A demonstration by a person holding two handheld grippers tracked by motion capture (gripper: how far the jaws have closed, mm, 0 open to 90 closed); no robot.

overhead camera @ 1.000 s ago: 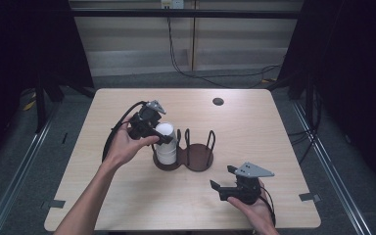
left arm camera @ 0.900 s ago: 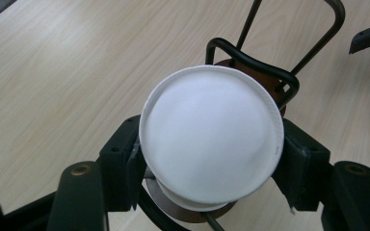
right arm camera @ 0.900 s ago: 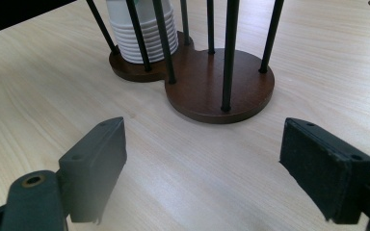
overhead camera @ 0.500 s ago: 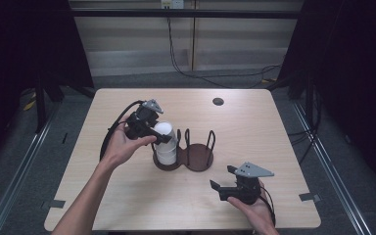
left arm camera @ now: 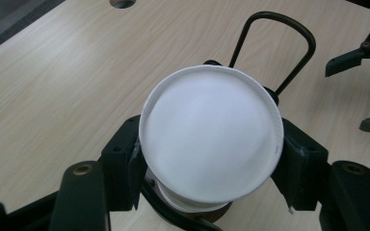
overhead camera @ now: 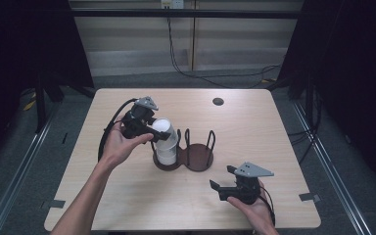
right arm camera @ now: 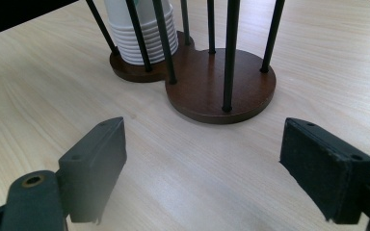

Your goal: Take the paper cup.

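White paper cup (left arm camera: 211, 142) clamped between jaws of left gripper (overhead camera: 152, 131); jaws just closing in on it, pads pressed on both sides of cup wall. Cup seen mouth-on in left gripper view: round rolled rim, plain white inside, no print visible, filling frame centre. In high view, cup (overhead camera: 162, 130) just left of frame centre, tilted, mouth turned toward upper left, sitting at top of stack of cups (overhead camera: 167, 154) in left ring of holder (overhead camera: 196, 159). Whether cup clear of stack or nested in it: cannot tell. Stack ribbed with overlapping rims in right gripper view (right arm camera: 144, 33), upper left of frame, top cut off by frame edge.

Holder: dark brown double-disc base, thin black wire uprights; right disc (right arm camera: 231, 84) bare. Loop tops of uprights cut off in right gripper view; one loop visible upper right of left gripper view.

Right gripper (overhead camera: 229, 186) lower right of high view on light wood bench (overhead camera: 254, 132), jaws wide apart, nothing between them, pointed toward holder. Grey three-cornered plate on top hides most of body; hand under it partly cut off by bottom edge.

Lower part of cup wall hidden behind rim and jaws in left gripper view. Small dark round hole (overhead camera: 218, 101) in bench, upper centre-right. Surroundings beyond bench dark, hard to make out.
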